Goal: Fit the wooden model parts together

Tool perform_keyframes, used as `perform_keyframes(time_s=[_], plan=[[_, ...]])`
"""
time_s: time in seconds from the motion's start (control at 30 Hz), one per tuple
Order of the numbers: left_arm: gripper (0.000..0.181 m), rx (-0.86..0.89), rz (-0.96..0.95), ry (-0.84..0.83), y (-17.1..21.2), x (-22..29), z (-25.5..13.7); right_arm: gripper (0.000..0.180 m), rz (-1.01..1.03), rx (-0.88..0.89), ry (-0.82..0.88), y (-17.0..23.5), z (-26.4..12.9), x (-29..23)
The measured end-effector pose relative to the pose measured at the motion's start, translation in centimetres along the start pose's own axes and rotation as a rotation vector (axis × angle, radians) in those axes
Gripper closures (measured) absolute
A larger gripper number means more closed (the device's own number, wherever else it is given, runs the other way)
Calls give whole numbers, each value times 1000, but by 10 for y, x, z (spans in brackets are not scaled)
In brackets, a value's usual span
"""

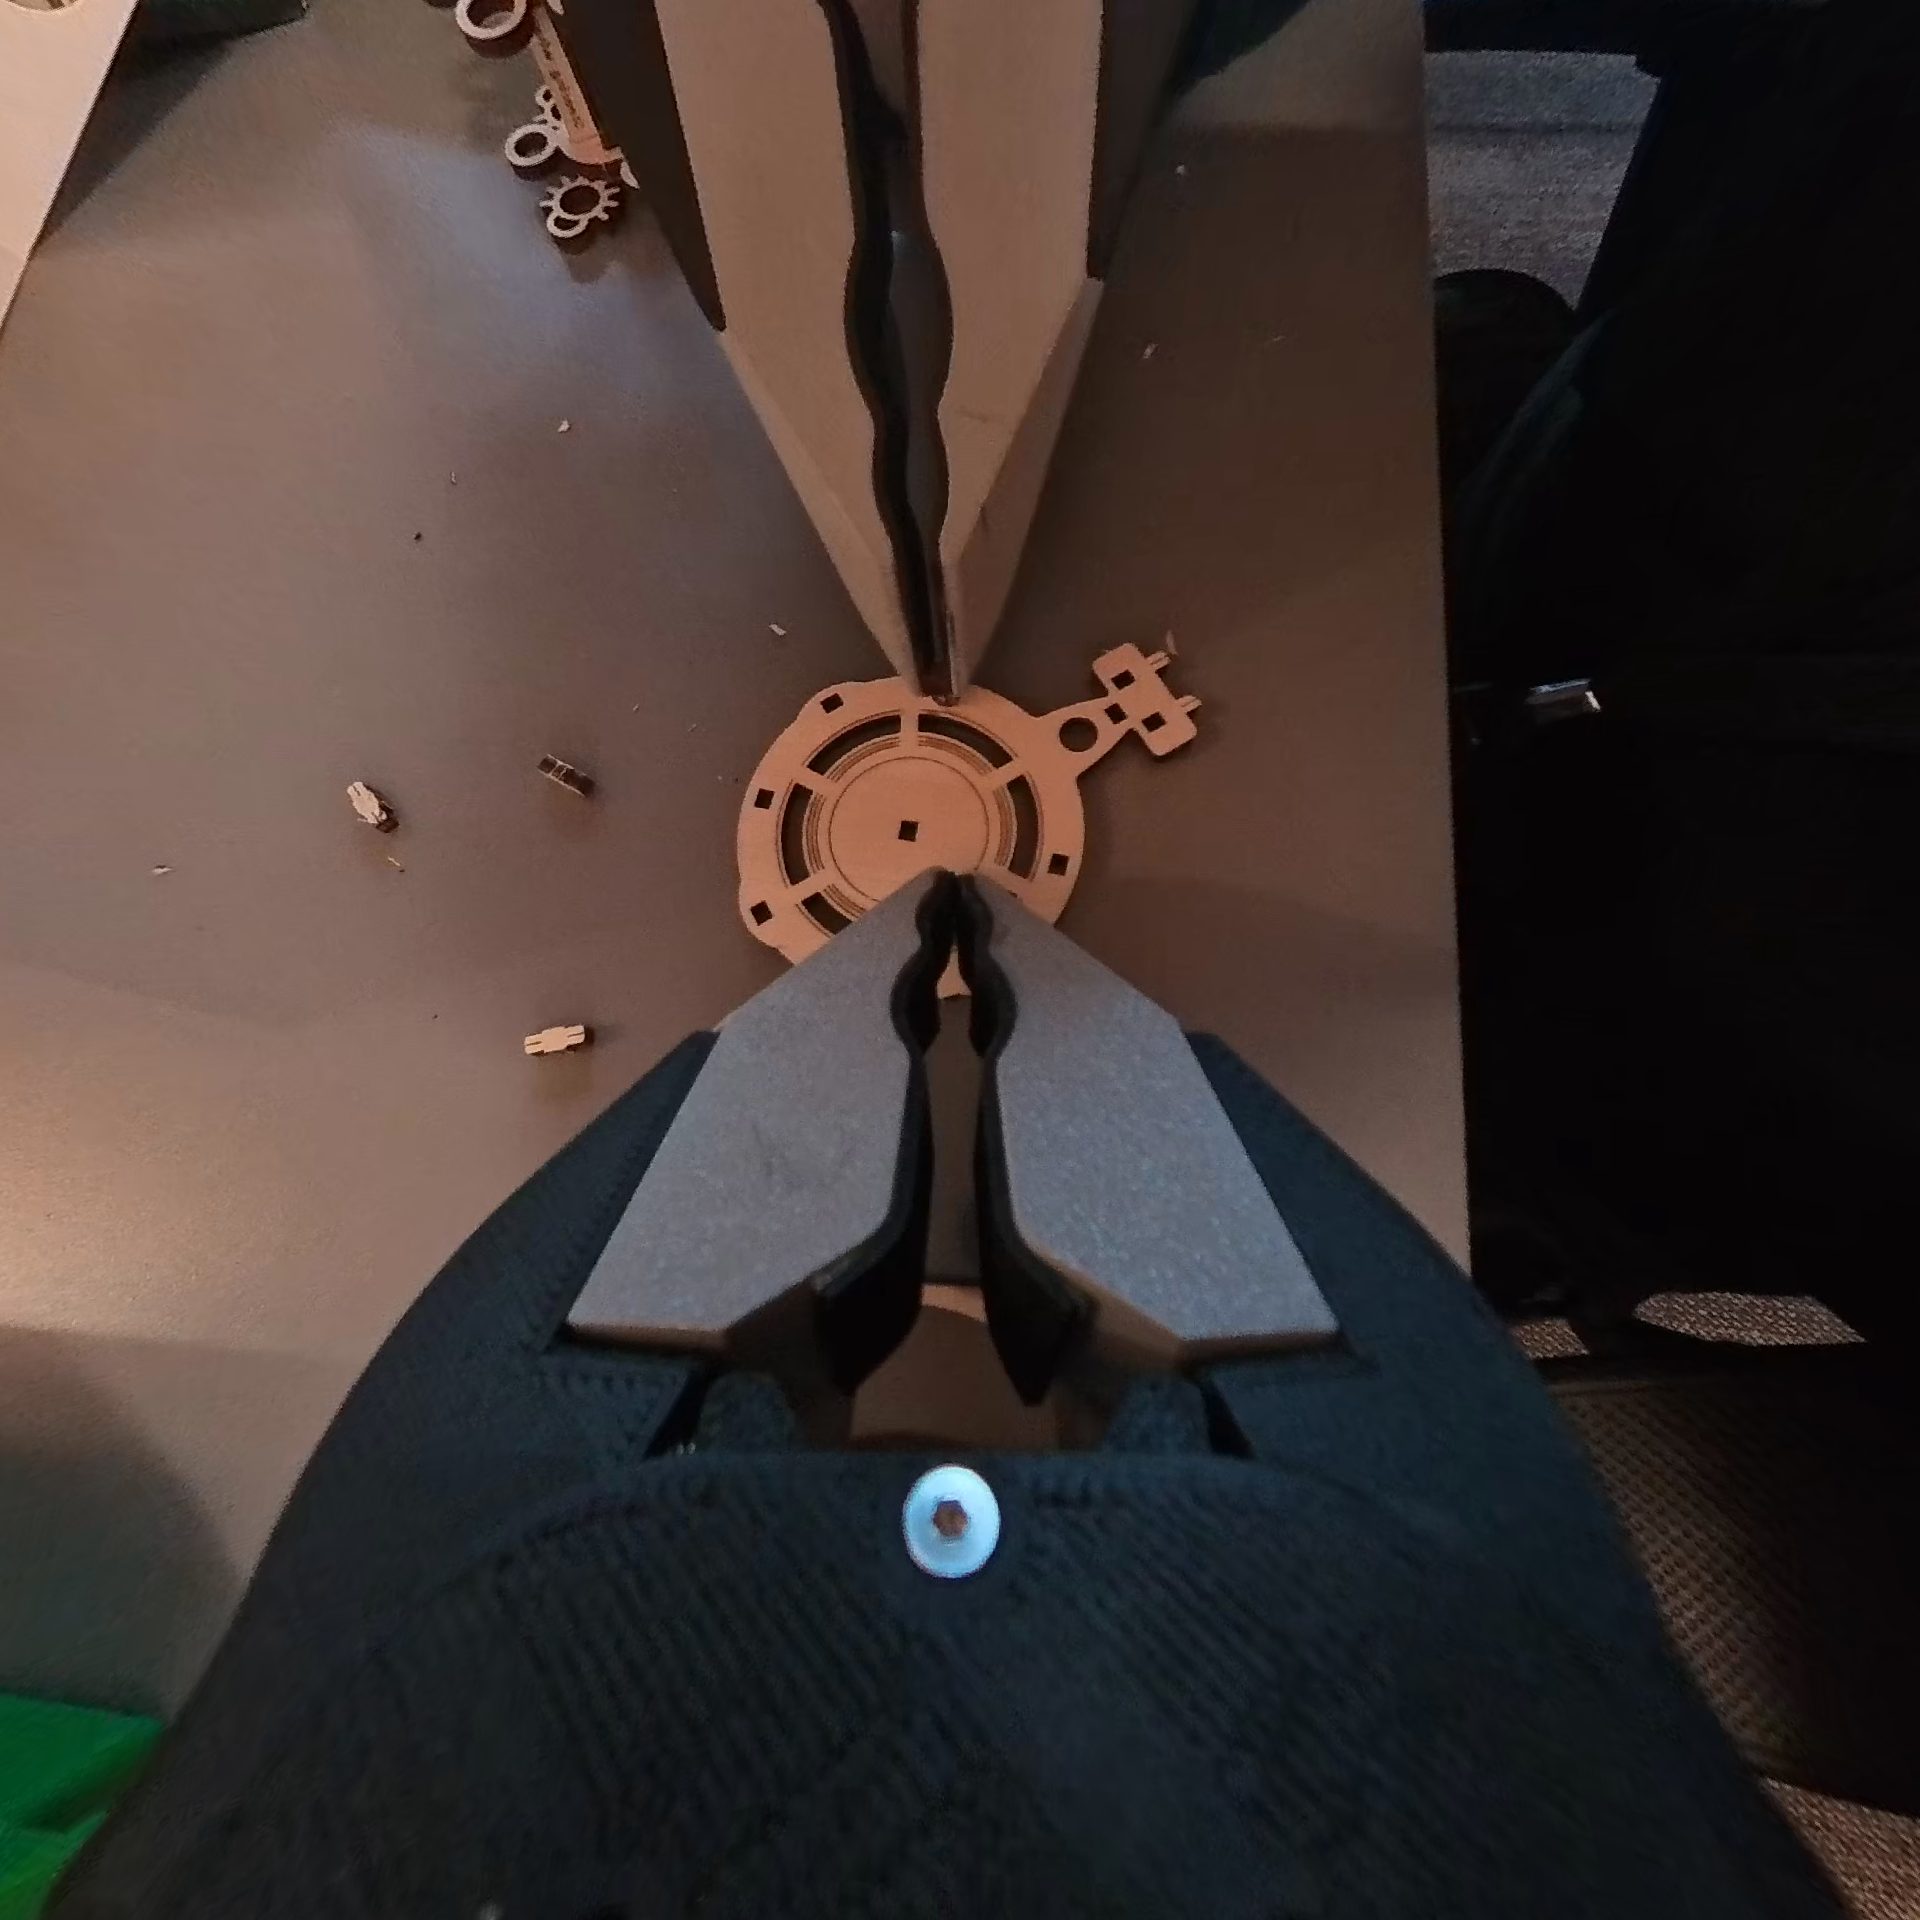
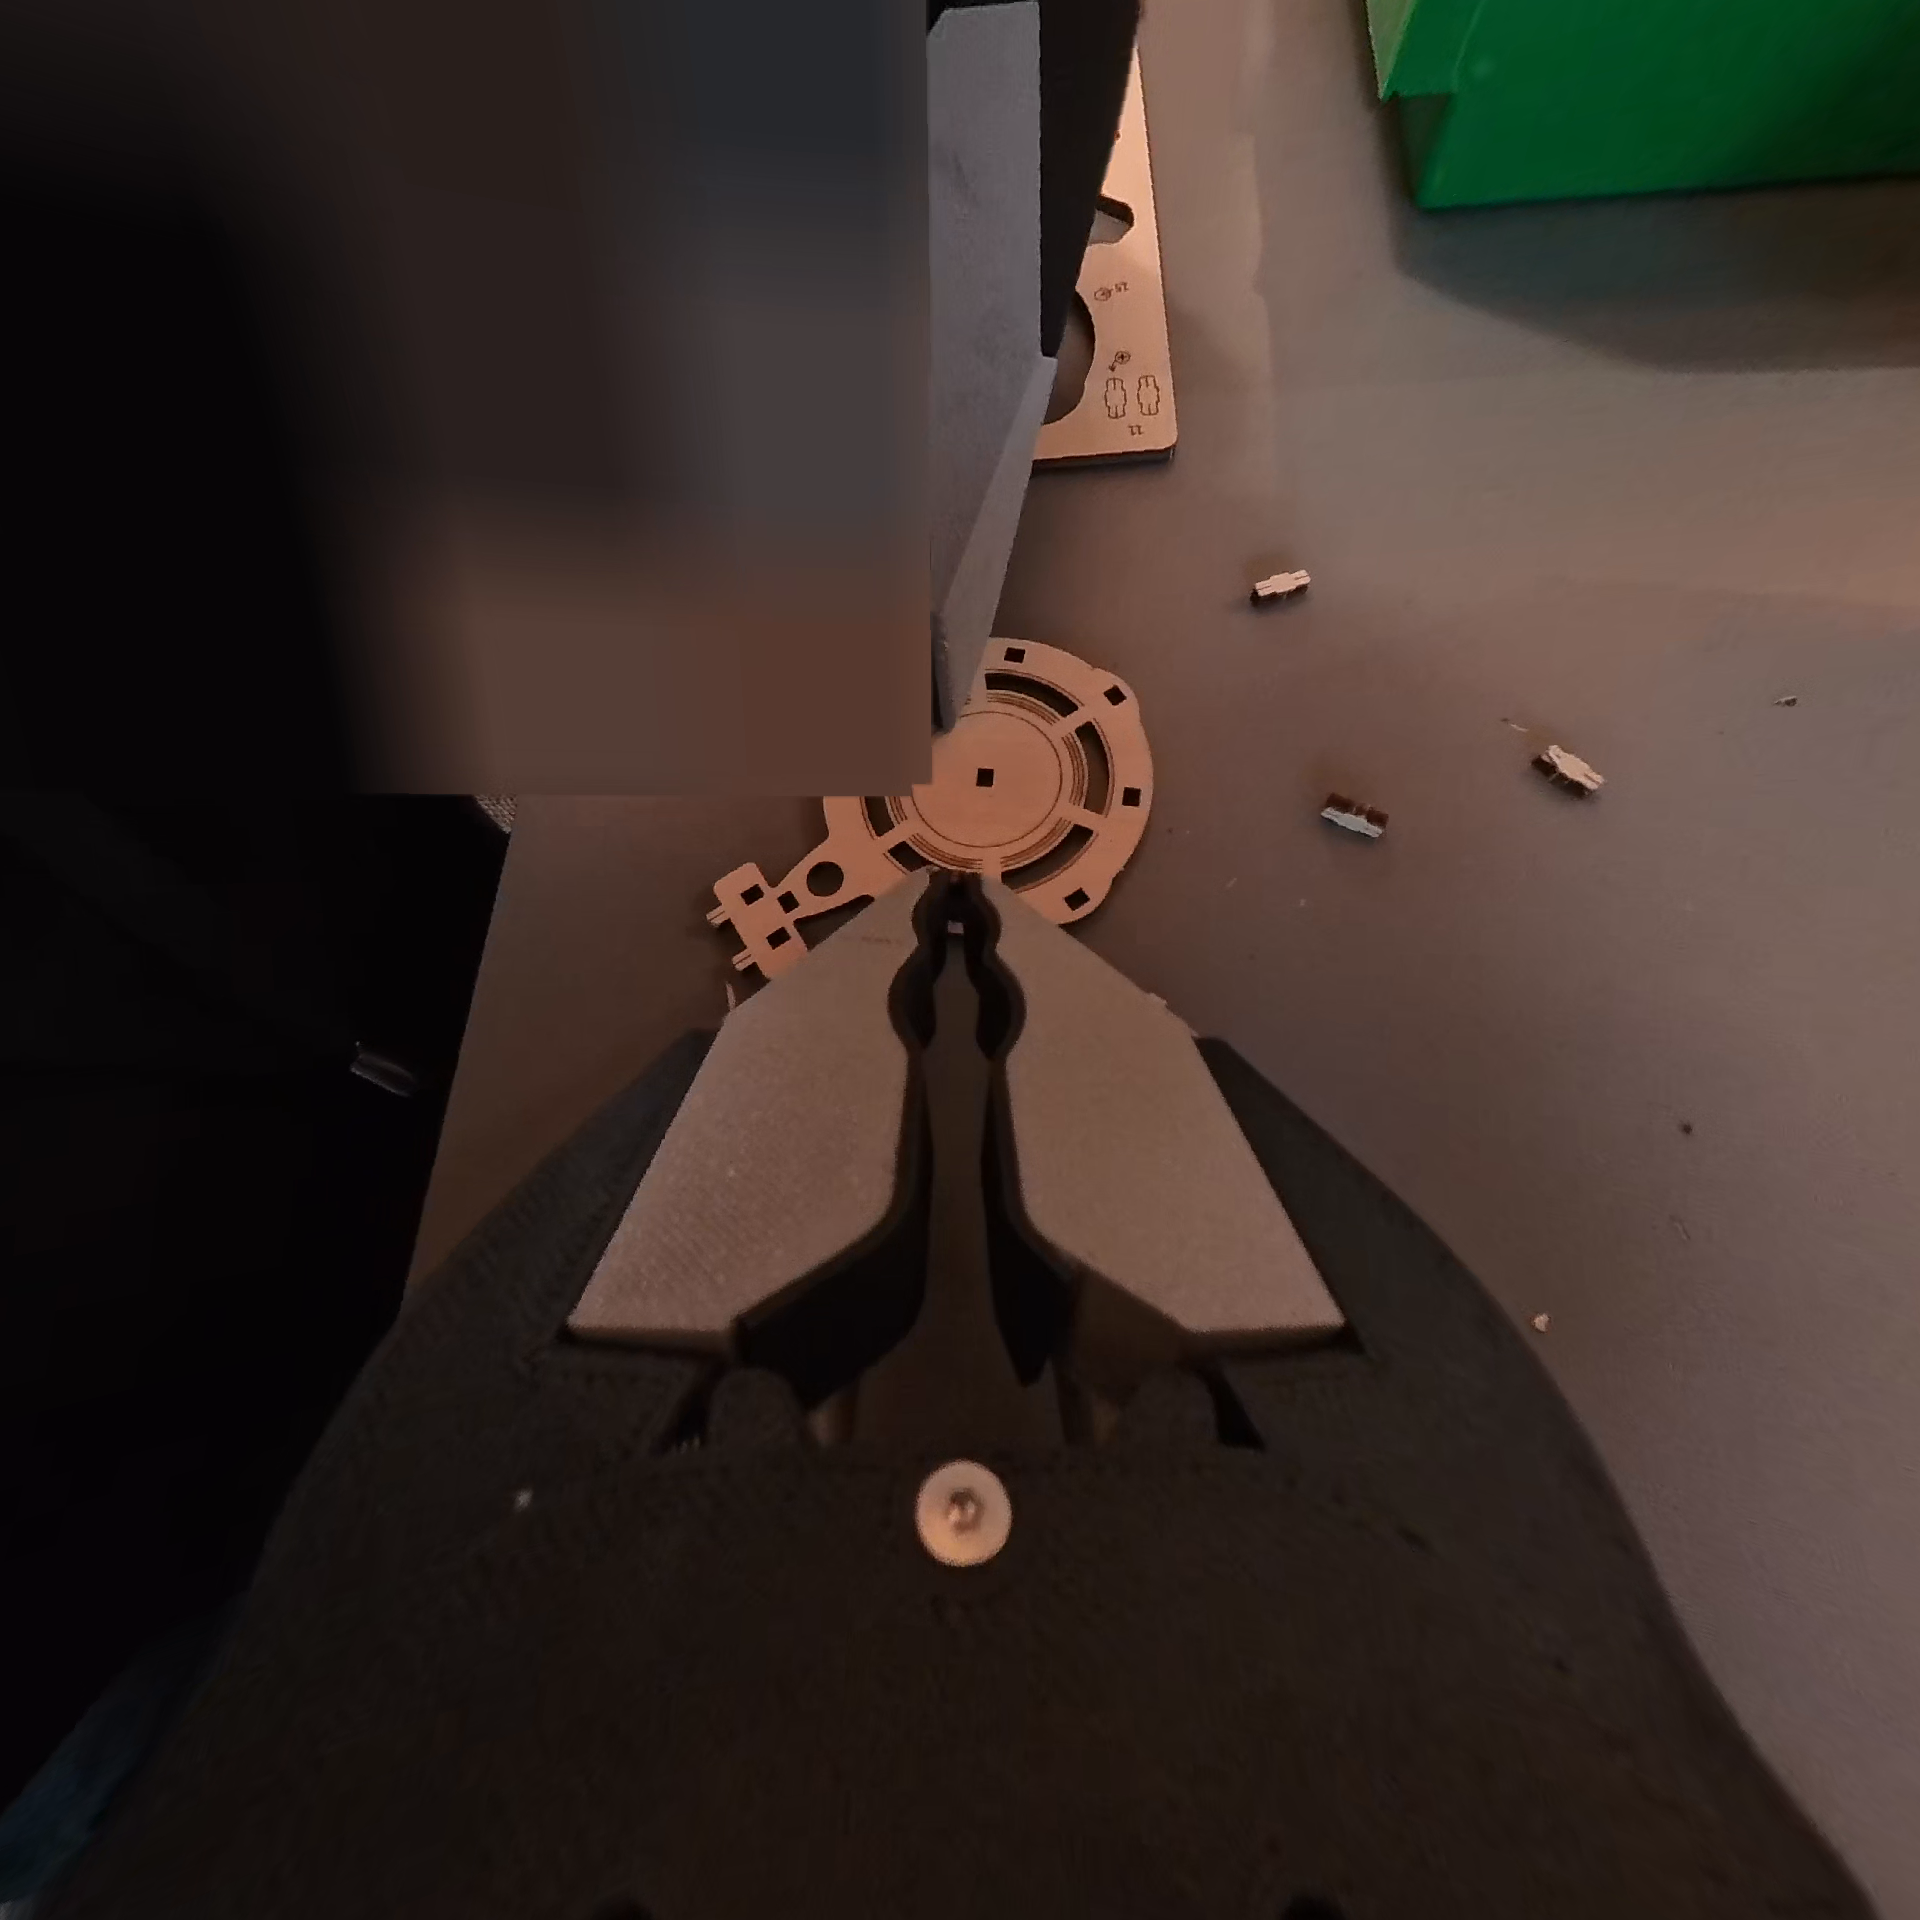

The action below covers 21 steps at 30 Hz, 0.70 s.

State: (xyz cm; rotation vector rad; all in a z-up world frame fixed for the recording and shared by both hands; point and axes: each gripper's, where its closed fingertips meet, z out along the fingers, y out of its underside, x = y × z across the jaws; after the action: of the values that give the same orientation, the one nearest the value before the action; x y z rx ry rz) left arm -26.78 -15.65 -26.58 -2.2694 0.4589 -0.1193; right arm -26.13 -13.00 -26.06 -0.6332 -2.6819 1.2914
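Item: round wooden disc part [image 1: 909, 821], flat on the grey table [image 1: 312, 623], near its right edge, slotted arm pointing far-right. Your left gripper [image 1: 948, 881] meets its near rim, tongs pressed together, nothing visible between them. Your right gripper [image 1: 935, 681] touches the far rim; tongs nearly together, whether clamping a small piece you cannot tell. Three small wooden connectors [image 1: 559, 1039] lie to the left.

Round wooden part [image 1: 909, 821] lies on table [image 1: 312, 623], seemingly between both grippers' jaws.
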Motion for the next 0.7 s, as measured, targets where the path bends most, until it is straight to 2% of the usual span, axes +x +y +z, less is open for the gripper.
perform_keyframes(time_s=[0.7], plan=[[181,0,-2,1,0,0,0,180,53,-5,-22,2,-1,0]])
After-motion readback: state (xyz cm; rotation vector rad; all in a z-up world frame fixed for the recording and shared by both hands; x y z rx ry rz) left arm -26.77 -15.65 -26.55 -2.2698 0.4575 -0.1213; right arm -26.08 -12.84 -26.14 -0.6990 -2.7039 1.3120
